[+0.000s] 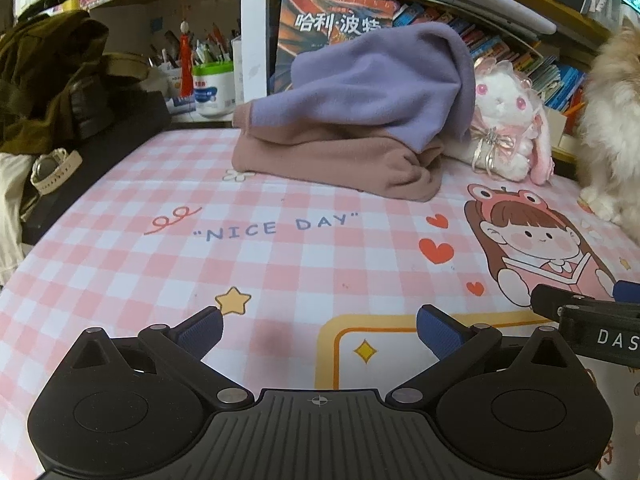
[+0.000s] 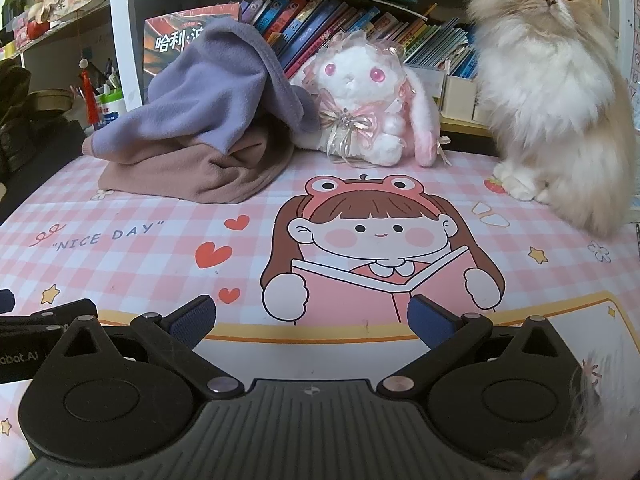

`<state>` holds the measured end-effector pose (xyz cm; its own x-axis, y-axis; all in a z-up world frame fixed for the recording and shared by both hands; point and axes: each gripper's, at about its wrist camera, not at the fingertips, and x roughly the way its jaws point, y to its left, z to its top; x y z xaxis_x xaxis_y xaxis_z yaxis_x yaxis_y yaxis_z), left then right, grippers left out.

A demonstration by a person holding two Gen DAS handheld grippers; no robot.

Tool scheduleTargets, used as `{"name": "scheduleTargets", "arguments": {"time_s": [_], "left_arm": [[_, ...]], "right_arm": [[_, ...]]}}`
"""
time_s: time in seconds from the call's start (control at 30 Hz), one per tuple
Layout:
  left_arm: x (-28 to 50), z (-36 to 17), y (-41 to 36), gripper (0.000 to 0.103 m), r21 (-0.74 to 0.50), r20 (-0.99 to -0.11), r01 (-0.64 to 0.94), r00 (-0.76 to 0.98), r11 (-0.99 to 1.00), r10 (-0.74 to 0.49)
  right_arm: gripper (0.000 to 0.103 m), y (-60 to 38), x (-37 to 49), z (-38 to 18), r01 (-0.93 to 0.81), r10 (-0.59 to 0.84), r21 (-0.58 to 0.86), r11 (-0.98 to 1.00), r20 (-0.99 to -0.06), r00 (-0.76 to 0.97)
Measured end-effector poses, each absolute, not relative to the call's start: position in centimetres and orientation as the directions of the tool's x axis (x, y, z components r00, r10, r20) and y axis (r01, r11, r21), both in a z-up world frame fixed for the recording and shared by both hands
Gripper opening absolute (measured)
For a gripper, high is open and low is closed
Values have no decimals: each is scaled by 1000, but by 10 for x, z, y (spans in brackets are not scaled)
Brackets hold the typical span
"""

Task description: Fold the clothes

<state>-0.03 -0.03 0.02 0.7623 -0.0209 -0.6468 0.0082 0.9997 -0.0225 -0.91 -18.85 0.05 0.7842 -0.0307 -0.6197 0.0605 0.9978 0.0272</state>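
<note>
A crumpled fleece garment, purple (image 1: 376, 80) above and dusty pink (image 1: 340, 160) below, lies heaped at the back of the pink checked desk mat (image 1: 280, 264). The right wrist view shows the same heap (image 2: 200, 120) at the back left. My left gripper (image 1: 320, 334) hovers over the mat's near part, open, with nothing between its blue pads. My right gripper (image 2: 310, 320) is open too, empty, over the cartoon girl print (image 2: 380, 256). Each gripper's side shows at the edge of the other's view. Both are well short of the garment.
A fluffy cream cat (image 2: 556, 92) sits on the mat at the right. A white plush rabbit (image 2: 368, 108) leans beside the garment. Behind stand shelves of books (image 2: 360, 24) and pen cups (image 1: 212, 84). An olive jacket (image 1: 48, 76) and a watch (image 1: 52, 172) lie at the left.
</note>
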Motion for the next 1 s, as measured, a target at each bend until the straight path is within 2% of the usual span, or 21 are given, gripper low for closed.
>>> {"name": "scheduleTargets", "arguments": {"time_s": [1.0], "left_arm": [[-8,4,-2,103,3,-646,34,763,999,-24]], "right_arm": [[103,-186,-16,0,59,-26,32,998,-628,778]]}}
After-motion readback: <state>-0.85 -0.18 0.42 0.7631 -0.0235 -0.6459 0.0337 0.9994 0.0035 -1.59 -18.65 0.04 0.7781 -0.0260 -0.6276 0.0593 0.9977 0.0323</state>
